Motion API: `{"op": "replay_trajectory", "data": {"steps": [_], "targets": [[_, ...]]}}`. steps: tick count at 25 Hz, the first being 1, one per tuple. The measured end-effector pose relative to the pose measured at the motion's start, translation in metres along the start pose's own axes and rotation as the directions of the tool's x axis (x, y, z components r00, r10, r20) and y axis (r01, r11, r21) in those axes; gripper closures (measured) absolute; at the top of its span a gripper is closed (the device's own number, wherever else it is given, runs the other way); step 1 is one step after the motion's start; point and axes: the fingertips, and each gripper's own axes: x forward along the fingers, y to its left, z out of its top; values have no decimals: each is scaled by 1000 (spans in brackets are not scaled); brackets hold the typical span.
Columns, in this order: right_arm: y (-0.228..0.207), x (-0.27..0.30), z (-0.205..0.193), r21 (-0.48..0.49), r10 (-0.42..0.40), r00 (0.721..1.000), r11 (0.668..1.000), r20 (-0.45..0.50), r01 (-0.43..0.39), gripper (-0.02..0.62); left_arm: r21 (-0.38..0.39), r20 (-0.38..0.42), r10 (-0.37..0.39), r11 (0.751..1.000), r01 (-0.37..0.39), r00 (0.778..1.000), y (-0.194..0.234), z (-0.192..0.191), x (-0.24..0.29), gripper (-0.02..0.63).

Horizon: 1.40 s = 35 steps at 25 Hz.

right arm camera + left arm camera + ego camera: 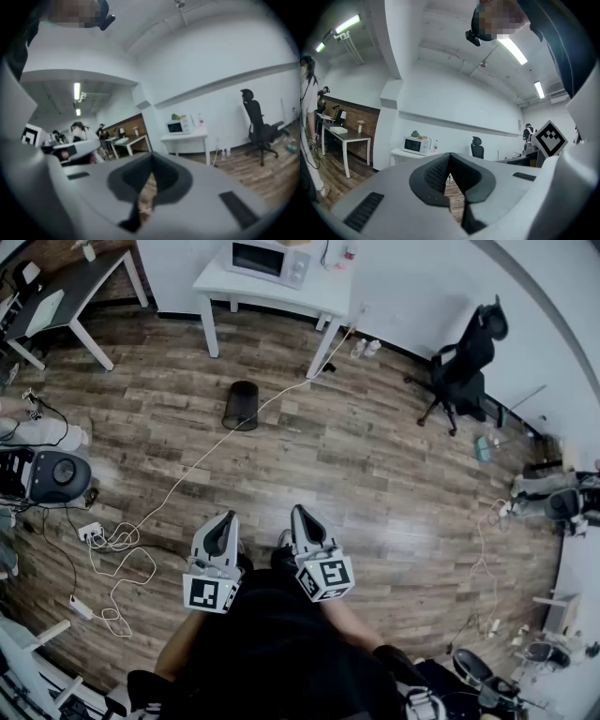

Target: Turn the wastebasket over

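Observation:
A black mesh wastebasket (240,406) stands on end on the wooden floor, well ahead of me, just in front of the white table. From here I cannot tell which end faces up. My left gripper (228,517) and right gripper (298,511) are held side by side close to my body, far short of the basket. Both are shut with nothing between the jaws. The left gripper view shows the left gripper (449,155) with its pads together, pointing level at the far wall. In the right gripper view the right gripper (151,158) is likewise shut. The basket appears in neither gripper view.
A white table (309,298) with a microwave (271,260) stands at the far wall. A white cable (192,470) runs from it across the floor to a power strip (91,532). A black office chair (464,362) is far right, a dark desk (70,282) far left.

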Motion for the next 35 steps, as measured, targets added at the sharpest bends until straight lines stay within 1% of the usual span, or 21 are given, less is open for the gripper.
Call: {"op": "replay_trajectory", "data": {"steps": [8,13,15,23,29,31,35], "targets": [[9,-4,-5,-3,0,1000,1000,-6,0,563,-9,4,-3,1000,3,1000,2,-2,-9,571],[18,-5,-6,40,10,1000,999,23,-11,563,-17,3,-13,1000,13,1000,7,-3,-17,571],[24,-4,-7,42,10,1000,999,24,-11,563,-19,0,-14,1000,14,1000,12,-4,-21,571],[56,4,-19,18,-3,1000,1000,6,3,563,-33,-10,-19,999,19,1000,40,-7,-44,571],[83,10,-30,6,-23,1000,1000,2,23,563,-42,-13,-36,998,35,999,64,-15,-63,571],[89,12,-32,-9,-22,1000,1000,-3,22,563,-44,-20,-38,998,37,999,71,-18,-67,571],[97,13,-35,-30,-16,1000,999,-20,16,563,-40,-8,-32,999,32,999,81,-18,-70,571]]}}
